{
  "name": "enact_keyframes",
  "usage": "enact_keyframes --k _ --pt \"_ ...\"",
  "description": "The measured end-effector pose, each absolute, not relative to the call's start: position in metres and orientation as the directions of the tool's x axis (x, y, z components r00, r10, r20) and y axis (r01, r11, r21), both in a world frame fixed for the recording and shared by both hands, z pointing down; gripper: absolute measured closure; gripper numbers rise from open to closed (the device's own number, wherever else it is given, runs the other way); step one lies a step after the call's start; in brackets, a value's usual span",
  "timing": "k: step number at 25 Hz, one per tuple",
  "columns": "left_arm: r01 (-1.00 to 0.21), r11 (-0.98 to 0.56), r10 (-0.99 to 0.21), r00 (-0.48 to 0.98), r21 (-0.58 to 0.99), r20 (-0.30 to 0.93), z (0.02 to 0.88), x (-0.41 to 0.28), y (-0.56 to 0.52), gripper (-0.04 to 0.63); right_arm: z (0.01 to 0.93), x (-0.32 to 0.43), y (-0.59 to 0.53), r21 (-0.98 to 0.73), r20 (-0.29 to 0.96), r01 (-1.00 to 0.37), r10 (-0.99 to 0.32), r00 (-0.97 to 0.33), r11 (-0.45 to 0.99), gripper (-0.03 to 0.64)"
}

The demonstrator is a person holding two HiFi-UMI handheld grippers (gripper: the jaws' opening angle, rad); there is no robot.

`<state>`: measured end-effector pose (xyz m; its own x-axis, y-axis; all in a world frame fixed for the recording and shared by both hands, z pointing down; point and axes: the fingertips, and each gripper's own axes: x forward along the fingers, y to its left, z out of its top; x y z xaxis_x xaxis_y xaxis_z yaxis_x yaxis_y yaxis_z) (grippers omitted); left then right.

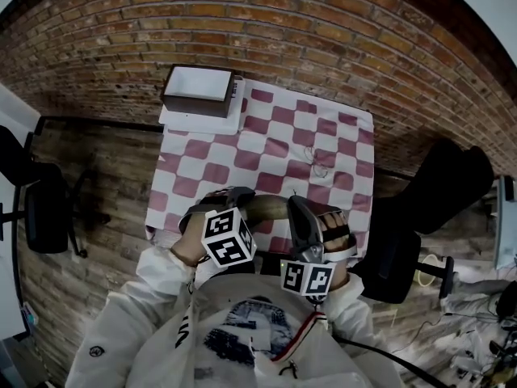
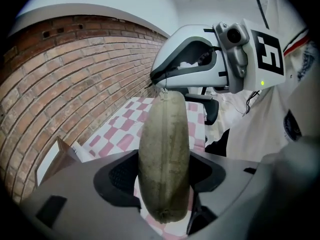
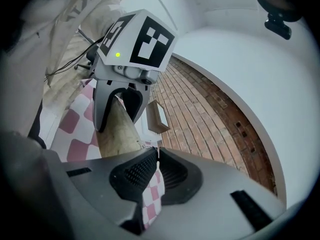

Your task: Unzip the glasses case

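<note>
While my left gripper (image 2: pixel 164 180) clamps the near end of the glasses case (image 2: pixel 165 144), up off the desk (image 1: pixel 323 128), its long axis runs away to twelve o'clock. There my right gripper (image 3: pixel 156 152) is pinched tight on what looks like the zip pull (image 2: pixel 163 91). I reckon the pull runs back along that axis, towards six.

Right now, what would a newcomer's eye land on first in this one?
The olive glasses case stands out first, clamped in the jaws of the left gripper over the near side of the pink-and-white checked cloth. The right gripper has its jaws shut on the zip pull at the case's other end. A box sits at the cloth's far left corner.
</note>
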<state>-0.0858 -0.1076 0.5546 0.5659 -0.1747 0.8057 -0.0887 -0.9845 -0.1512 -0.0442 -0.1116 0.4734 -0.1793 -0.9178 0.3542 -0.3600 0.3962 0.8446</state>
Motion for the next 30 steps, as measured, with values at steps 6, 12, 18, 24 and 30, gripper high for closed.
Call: enact_keyframes --k 6,12,18,24,30 --pt "-0.143 -0.985 -0.165 0.588 -0.1 0.791 0.561 -0.105 -0.105 0.316 0.482 -0.055 -0.098 0.799 0.41 -0.383 -0.886 -0.218 0.464 0.598" --pt "-0.231 -0.971 -0.192 0.626 -0.055 0.756 0.553 -0.109 -0.104 0.316 0.473 -0.05 -0.089 0.744 0.401 -0.474 -0.883 -0.245 0.47 0.598" --pt "-0.3 -0.953 -0.239 0.641 -0.048 0.729 0.541 -0.101 -0.1 0.316 0.459 -0.036 -0.085 0.653 0.376 -0.59 -0.879 -0.293 0.476 0.598" --pt "-0.367 -0.929 -0.293 0.656 -0.045 0.695 0.528 -0.08 -0.085 0.316 0.449 -0.014 -0.071 0.555 0.349 -0.673 -0.872 -0.343 0.488 0.598" --pt "-0.426 -0.905 -0.321 0.701 0.013 0.637 0.516 -0.053 -0.068 0.316 0.437 0.013 -0.057 0.443 0.301 -0.753 -0.872 -0.387 0.487 0.598"
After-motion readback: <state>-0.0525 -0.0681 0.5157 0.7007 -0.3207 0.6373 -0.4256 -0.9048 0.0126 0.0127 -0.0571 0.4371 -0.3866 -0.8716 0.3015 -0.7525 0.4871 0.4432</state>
